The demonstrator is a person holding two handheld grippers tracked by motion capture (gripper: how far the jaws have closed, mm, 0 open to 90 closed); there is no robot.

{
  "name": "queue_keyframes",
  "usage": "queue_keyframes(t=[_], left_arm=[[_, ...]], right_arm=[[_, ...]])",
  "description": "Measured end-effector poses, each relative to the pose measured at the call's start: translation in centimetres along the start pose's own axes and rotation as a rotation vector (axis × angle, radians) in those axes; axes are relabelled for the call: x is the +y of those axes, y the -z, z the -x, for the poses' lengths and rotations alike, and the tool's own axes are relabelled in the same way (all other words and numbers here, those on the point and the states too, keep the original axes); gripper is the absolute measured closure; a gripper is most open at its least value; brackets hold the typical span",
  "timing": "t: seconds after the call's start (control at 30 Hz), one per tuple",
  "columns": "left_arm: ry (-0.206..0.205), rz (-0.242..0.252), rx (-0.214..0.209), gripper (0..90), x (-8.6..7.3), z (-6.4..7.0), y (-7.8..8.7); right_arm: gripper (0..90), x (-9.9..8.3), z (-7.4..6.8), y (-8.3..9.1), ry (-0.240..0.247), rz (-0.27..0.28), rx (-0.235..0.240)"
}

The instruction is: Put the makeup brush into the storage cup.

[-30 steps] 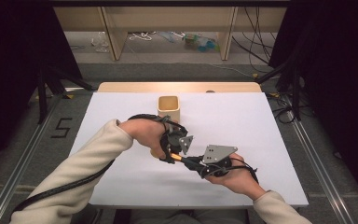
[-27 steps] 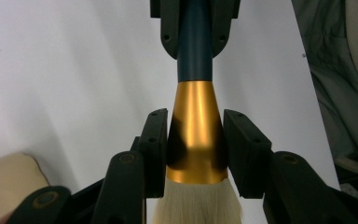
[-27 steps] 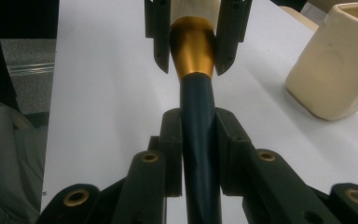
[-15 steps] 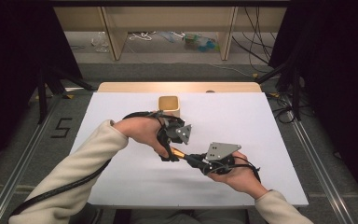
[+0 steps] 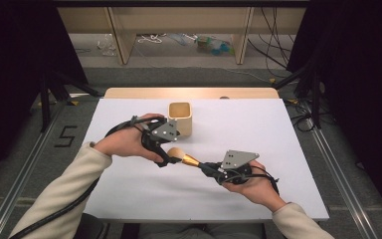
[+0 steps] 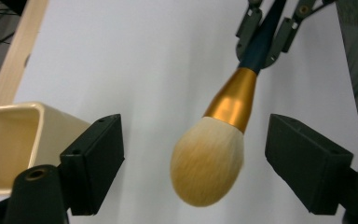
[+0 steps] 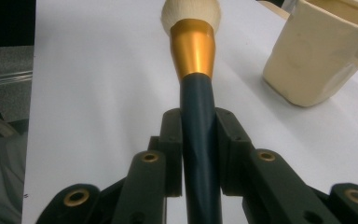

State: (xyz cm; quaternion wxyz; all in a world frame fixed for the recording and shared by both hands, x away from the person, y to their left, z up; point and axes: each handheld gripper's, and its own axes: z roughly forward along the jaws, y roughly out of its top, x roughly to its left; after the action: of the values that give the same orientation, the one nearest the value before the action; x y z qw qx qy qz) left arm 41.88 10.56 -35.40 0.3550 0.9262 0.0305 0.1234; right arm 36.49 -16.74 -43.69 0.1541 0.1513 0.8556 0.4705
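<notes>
High view hangs above the person's side, facing forward and down over the whole desk (image 5: 129, 199). Each gripper view rides close behind its own tongs, looking along them. Both gripper views share the brush (image 6: 216, 140) between the tongs and the cream cup (image 7: 321, 51) beside them.

Lab recording bay; black curtains (image 5: 20, 45) at both sides; loose cables (image 5: 273, 45) upper right; floor mark "5" (image 5: 65, 135) at left.
</notes>
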Motion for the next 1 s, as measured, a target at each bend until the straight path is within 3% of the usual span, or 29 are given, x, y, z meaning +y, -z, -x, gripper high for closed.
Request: queue_keyframes(t=[0.17,0.3,0.43,0.47,0.5,0.67,1.0], left_arm=[[0.084,0.082,0.058,14.5,-2.2,0.5,0.4],[0.175,0.153,0.104,13.3,-3.7,0.8,0.5],[0.232,0.177,0.095,13.6,-5.1,1.2,0.2],[0.231,0.176,0.093,13.3,-5.4,1.1,0.1],[0.261,0.188,0.09,12.2,-5.7,1.3,-0.1],[0.332,0.197,0.061,12.0,-7.1,1.5,-1.4],[0.427,0.211,0.024,14.8,-7.9,1.6,-2.9]], right_arm=[[75.7,-0.1,0.2,0.1,-0.008,0.004,-0.017],[75.6,-0.1,0.3,0.2,-0.015,0.009,-0.036],[75.6,-0.1,0.4,0.3,-0.013,0.007,-0.044],[75.6,-0.2,0.5,0.2,-0.012,0.008,-0.043],[75.6,-0.2,0.5,0.3,-0.012,0.008,-0.042],[75.6,0.0,0.5,0.4,-0.02,0.019,-0.051],[75.6,0.2,0.7,0.8,-0.029,0.053,-0.08]])
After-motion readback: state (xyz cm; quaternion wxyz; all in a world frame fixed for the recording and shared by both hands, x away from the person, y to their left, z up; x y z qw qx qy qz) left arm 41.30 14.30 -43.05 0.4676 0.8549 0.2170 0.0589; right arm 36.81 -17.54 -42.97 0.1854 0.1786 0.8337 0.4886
